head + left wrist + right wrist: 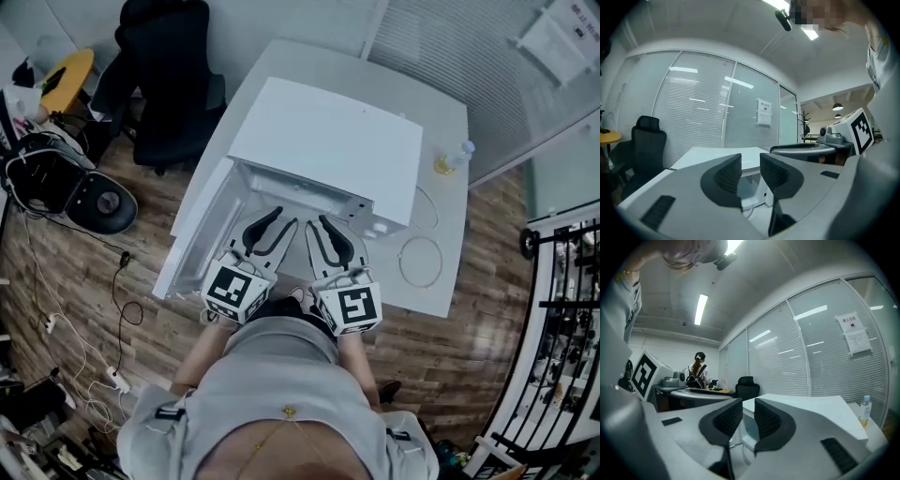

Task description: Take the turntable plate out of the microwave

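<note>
White table [448, 122], microwave [328, 141] open, left claw [750, 168] and right claw [748, 411] ajar

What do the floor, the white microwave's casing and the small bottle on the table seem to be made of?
Brown plank floor: wood or wood-look laminate, semi-matte; plank seams and grain show.
White boxy microwave: smooth matte shell, painted metal or plastic; the look leaves it open.
Small clear bottle: probably plastic, see-through, with yellowish liquid inside.
</note>
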Tool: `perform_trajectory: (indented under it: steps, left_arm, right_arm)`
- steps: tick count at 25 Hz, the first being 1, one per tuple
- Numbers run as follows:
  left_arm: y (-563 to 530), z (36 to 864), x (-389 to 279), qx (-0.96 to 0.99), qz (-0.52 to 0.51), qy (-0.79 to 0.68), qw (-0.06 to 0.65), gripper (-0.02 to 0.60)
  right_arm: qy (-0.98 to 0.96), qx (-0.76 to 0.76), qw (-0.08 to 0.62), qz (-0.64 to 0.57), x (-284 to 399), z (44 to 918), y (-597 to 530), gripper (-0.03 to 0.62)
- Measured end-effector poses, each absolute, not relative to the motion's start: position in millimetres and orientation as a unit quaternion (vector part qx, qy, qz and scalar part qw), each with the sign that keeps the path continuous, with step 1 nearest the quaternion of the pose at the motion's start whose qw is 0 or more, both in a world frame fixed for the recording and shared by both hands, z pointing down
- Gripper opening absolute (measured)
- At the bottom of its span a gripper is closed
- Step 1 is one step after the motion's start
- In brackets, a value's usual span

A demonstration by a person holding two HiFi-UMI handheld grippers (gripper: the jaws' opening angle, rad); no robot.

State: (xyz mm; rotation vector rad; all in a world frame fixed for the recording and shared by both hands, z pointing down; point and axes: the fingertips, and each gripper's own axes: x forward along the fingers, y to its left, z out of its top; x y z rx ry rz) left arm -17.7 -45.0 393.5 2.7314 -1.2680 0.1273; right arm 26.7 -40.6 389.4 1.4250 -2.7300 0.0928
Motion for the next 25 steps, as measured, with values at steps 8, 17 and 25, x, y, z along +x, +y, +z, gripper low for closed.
perform_trajectory:
  steps: [8,17,25]
  left_arm:
    - [-75.9,388.9,-14.4,0.914,0.032,-0.399,0.063,0.126]
    - [-112.5,386.9,-6.5,0.939,0.038,-0.337,0.057,0.126]
    - [-125.8,401.5,-12.4,0.944,0.05,-0.319,0.072,0.126]
  right_arm:
    - [-0.876,0.481,0.032,0.033,25.3,390.6,-66.9,0.084]
    - [-0.845,0.533,0.033,0.036,30.6,387.1,-100.7,0.084]
    - [-0.83,0.554,0.046,0.053,29.0,399.1,-118.4,0.084]
